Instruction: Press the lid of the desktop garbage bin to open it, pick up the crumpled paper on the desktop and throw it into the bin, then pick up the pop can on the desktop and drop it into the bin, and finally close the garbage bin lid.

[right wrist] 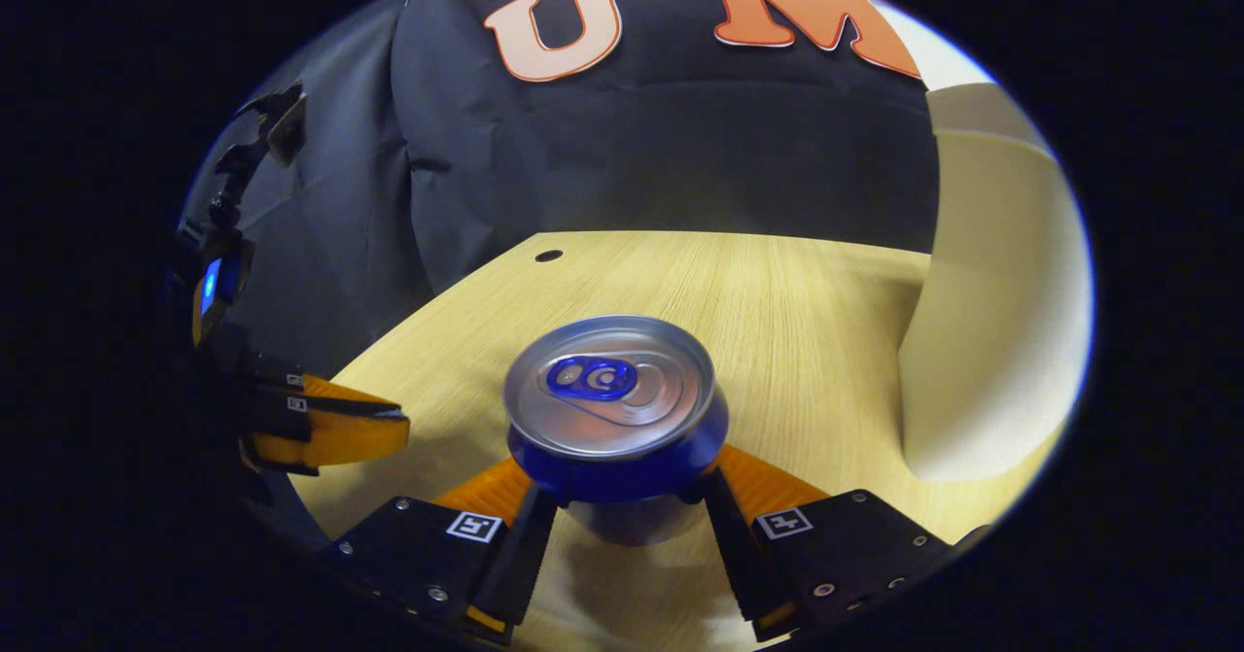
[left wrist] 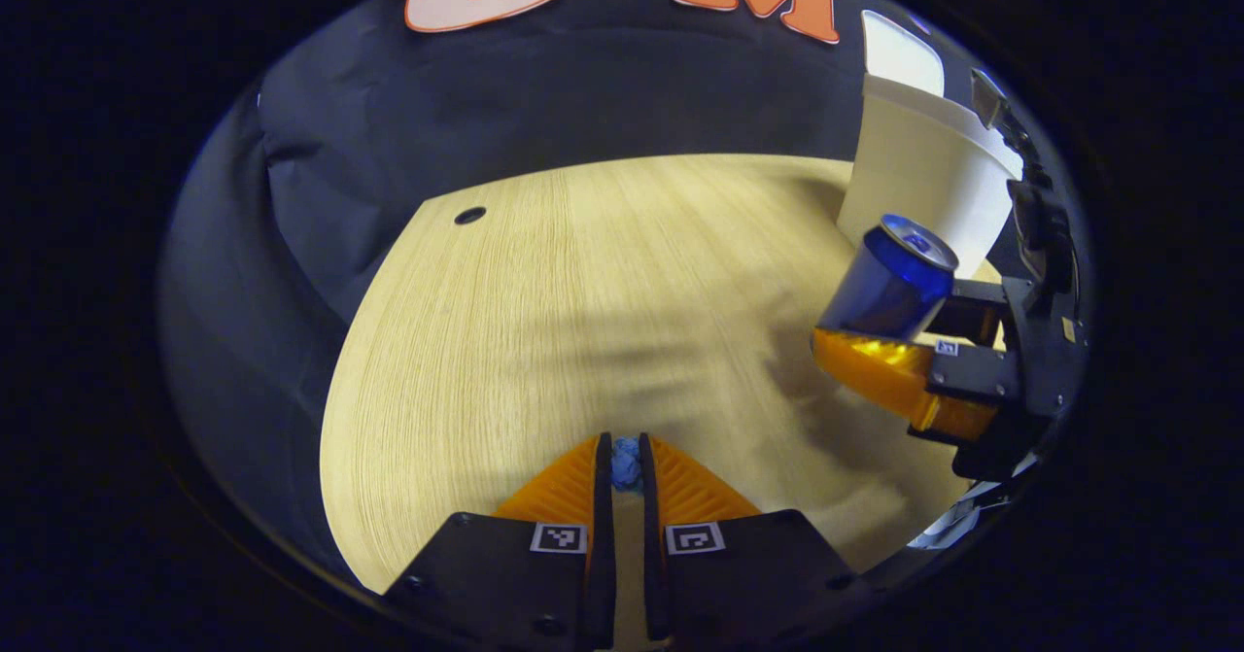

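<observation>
A blue pop can [right wrist: 612, 404] with a silver top sits between the fingers of my right gripper [right wrist: 617, 477], which is shut on its body. In the left gripper view the can [left wrist: 889, 283] hangs tilted above the table in the right gripper [left wrist: 875, 341], just in front of the white bin [left wrist: 923, 176]. The bin's lid [left wrist: 904, 50] stands raised behind its rim. The bin [right wrist: 991, 322] rises close on the right of the can. My left gripper [left wrist: 625, 463] hovers low over the table, its jaws nearly together, with a small blue lump between the tips.
The light wooden table [left wrist: 583, 292] has a small round hole [left wrist: 469, 216] near its far left corner, and its curved left edge meets the black cloth wall. My left gripper [right wrist: 330, 428] shows at the left, away from the can.
</observation>
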`<state>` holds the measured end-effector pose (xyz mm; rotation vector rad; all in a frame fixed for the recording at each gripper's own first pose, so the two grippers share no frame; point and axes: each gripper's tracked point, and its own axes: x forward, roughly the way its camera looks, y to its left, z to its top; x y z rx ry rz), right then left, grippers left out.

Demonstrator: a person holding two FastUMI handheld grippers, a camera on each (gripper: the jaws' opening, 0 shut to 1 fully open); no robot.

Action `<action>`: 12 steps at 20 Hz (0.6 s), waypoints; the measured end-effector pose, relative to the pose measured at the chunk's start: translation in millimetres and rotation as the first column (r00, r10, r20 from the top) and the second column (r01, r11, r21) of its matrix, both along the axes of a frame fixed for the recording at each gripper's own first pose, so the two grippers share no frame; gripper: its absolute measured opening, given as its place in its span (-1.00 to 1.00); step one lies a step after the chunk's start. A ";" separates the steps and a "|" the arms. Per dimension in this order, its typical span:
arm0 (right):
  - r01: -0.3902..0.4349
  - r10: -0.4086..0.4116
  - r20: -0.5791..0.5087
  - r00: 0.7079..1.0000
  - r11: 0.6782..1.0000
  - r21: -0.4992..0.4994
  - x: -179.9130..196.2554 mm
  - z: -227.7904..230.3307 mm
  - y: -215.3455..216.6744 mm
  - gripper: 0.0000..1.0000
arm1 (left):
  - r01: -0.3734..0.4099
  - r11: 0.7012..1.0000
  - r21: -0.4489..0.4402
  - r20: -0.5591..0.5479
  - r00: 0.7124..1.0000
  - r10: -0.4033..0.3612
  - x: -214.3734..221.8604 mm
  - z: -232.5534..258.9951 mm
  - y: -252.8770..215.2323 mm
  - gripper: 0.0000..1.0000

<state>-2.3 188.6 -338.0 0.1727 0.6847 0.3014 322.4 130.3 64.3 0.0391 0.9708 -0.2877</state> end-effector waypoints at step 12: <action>0.048 -0.044 0.048 0.998 0.995 -0.082 -43.1 52.8 -97.6 0.60 | 0.009 0.997 -0.081 0.177 0.984 0.005 69.6 -7.6 -9.2 -0.69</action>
